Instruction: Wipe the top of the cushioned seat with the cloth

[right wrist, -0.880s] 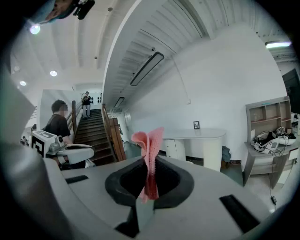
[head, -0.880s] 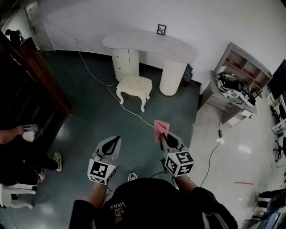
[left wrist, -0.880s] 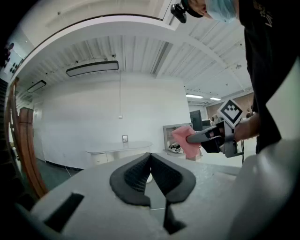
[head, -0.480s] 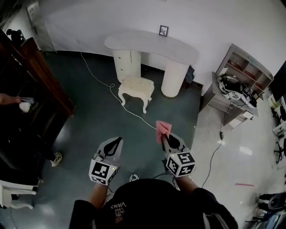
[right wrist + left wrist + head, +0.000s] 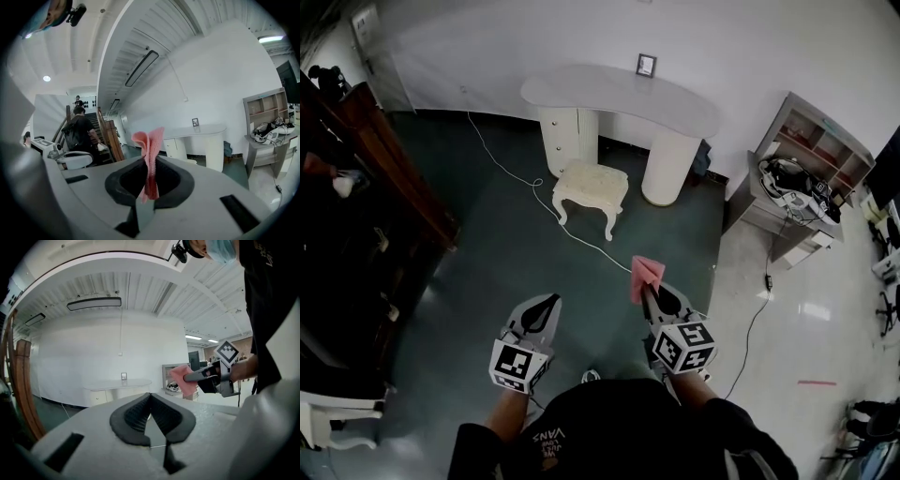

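Over floor [image 5: 487,244]: R gripper [image 5: 643,290] pinches 1 cloth [image 5: 644,271], L gripper [image 5: 551,299] pressed together; 1 seat [image 5: 592,182] ahead.

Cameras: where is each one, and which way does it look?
Head view: on the person's head, looking down at seat, left tongs, right tongs, their shirt.
Left gripper view: on left tongs, facing the desk; shut jaws show.
Right gripper view: on right tongs, facing the desk; jaws pinch cloth.
All share desk and cloth.

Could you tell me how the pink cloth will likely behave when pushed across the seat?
The pink cloth creases and fans out above the right gripper pinching it, so it is probably floppy and may bunch when pushed. It looks thin, so likely light.
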`<control>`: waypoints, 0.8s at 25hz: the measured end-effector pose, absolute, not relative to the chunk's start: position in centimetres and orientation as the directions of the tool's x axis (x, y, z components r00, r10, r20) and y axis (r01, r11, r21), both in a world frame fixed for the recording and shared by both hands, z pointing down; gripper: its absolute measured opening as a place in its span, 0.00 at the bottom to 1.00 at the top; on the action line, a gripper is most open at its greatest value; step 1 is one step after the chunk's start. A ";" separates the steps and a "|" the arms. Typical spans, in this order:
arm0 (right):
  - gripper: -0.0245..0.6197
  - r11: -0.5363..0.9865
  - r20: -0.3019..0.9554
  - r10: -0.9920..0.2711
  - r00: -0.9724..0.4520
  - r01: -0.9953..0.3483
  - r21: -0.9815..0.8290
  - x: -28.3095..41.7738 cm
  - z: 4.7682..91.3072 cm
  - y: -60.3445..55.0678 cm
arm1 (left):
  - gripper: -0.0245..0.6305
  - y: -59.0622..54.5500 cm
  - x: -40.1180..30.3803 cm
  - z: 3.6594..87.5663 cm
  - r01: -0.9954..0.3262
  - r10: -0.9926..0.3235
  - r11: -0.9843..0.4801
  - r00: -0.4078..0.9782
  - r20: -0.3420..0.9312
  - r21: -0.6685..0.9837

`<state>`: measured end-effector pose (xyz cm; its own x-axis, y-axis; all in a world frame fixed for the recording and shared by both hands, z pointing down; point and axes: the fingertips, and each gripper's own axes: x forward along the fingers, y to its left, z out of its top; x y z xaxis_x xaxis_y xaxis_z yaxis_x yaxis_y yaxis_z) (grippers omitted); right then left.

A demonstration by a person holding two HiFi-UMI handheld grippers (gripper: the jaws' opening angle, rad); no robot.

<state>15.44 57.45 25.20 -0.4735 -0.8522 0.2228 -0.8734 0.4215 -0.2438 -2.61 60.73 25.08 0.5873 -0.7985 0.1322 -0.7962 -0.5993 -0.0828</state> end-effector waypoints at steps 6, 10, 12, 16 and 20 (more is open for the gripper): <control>0.08 0.396 0.261 -0.851 -0.457 -0.883 -0.253 15.1 26.7 54.4 | 0.06 57.3 -4.2 27.4 -0.813 -0.801 -0.582 0.572 0.177 -0.008; 0.08 0.395 0.274 -0.845 -0.460 -0.881 -0.260 15.5 27.5 50.2 | 0.06 53.7 -4.0 28.4 -0.817 -0.800 -0.577 0.565 0.201 0.000; 0.08 0.407 0.271 -0.839 -0.472 -0.875 -0.264 15.2 27.8 47.4 | 0.06 51.2 -4.3 28.4 -0.827 -0.809 -0.561 0.550 0.208 0.002; 0.08 0.439 0.265 -0.822 -0.504 -0.857 -0.269 14.9 27.4 41.3 | 0.06 45.3 -4.3 27.8 -0.842 -0.826 -0.540 0.527 0.199 -0.014; 0.08 0.471 0.261 -0.803 -0.536 -0.839 -0.274 15.3 27.2 35.0 | 0.06 39.2 -3.6 26.6 -0.856 -0.846 -0.516 0.503 0.180 -0.034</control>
